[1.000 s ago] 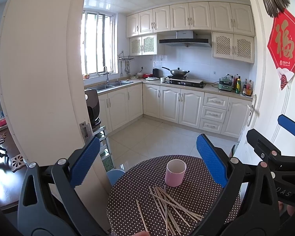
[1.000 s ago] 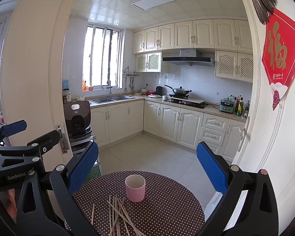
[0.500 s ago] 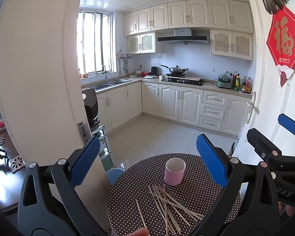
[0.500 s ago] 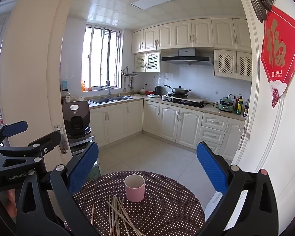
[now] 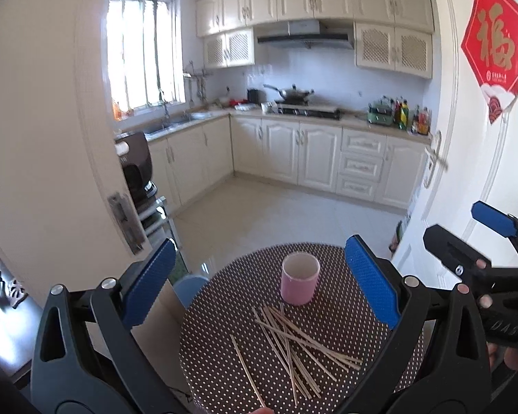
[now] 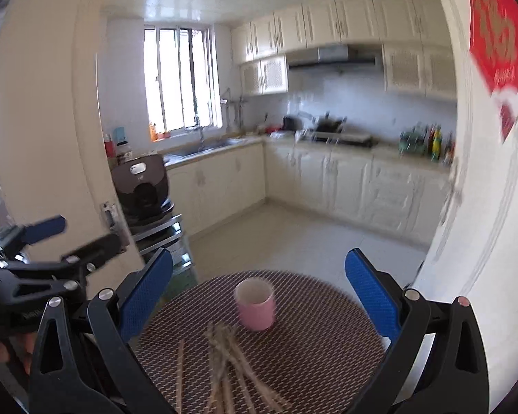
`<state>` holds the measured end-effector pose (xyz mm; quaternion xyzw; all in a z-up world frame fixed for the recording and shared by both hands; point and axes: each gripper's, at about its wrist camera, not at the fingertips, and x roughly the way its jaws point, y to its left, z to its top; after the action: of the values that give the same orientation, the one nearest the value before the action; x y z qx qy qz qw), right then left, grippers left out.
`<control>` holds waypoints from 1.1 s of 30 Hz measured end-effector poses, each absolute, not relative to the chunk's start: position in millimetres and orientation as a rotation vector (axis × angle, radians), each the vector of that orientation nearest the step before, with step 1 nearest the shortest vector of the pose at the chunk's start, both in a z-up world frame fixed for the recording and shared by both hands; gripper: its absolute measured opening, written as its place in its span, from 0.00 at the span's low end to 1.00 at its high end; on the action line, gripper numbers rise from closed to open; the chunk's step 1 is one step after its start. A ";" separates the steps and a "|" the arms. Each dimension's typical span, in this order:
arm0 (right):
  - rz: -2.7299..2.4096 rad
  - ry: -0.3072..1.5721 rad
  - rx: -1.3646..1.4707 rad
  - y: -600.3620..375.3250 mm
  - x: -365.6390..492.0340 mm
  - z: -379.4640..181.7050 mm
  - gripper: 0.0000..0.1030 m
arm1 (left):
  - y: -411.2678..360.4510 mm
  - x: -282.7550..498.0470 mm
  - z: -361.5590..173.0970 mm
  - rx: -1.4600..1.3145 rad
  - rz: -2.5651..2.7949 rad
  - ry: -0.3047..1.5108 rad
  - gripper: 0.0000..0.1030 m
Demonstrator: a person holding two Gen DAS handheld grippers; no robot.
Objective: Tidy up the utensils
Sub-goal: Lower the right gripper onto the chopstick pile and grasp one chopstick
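A pink cup (image 5: 299, 283) stands upright on a round dotted table (image 5: 348, 331); it also shows in the right wrist view (image 6: 255, 303). Several wooden chopsticks (image 5: 293, 339) lie scattered in front of the cup, with one stick (image 5: 247, 365) apart to the left; they look blurred in the right wrist view (image 6: 224, 362). My left gripper (image 5: 259, 283) is open and empty, above the table's near side. My right gripper (image 6: 259, 286) is open and empty, also above the table. Each gripper shows at the edge of the other's view.
The table (image 6: 321, 338) stands in a doorway to a kitchen. A white door (image 5: 473, 172) is at the right and a door frame (image 5: 96, 158) at the left. A dark appliance on a rack (image 6: 143, 186) stands left of the table. A blue stool (image 5: 188, 286) sits by the table's left edge.
Both grippers have moved forward and a little down toward the table. The right wrist view swings and is blurred. Cup and chopsticks have not moved.
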<state>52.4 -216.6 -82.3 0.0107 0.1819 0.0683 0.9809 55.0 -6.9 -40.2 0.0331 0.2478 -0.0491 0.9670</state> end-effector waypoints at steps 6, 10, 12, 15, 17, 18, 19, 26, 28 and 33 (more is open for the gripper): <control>0.116 0.456 -0.019 -216.8 85.5 -101.0 0.93 | -8.1 89.2 -80.1 0.062 -0.127 0.642 0.94; 0.135 0.557 -0.033 -217.7 111.7 -124.0 0.88 | 9.3 115.5 -117.5 0.007 -0.122 0.773 0.94; 0.150 0.624 -0.043 -217.5 126.7 -142.8 0.78 | 25.8 130.4 -144.2 -0.028 -0.106 0.863 0.93; 0.183 0.736 -0.048 -216.4 148.0 -171.7 0.68 | 47.6 141.8 -179.5 -0.078 -0.069 0.957 0.93; 0.215 0.815 -0.039 -214.1 161.6 -193.1 0.59 | 58.5 146.7 -202.2 -0.109 -0.054 1.020 0.86; 0.226 0.844 -0.039 -211.9 165.4 -201.4 0.56 | 65.1 150.1 -216.6 -0.122 -0.035 1.065 0.84; 0.240 0.870 -0.041 -210.1 169.0 -208.7 0.52 | 70.0 152.5 -228.1 -0.140 -0.027 1.104 0.80; 0.350 1.069 -0.062 -192.6 200.9 -269.9 0.33 | 81.4 162.4 -300.5 -0.239 -0.010 1.286 0.69; 0.376 1.110 -0.079 -190.4 206.2 -284.2 0.27 | 79.0 165.5 -315.9 -0.239 -0.002 1.326 0.63; 0.477 1.190 -0.104 -174.5 225.2 -317.6 0.26 | 75.2 176.3 -350.1 -0.266 0.014 1.395 0.51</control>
<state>225.2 -174.5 -317.6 -0.0484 0.5546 0.2224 0.8004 176.3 75.2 -350.1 -0.1223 0.6405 0.0065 0.7582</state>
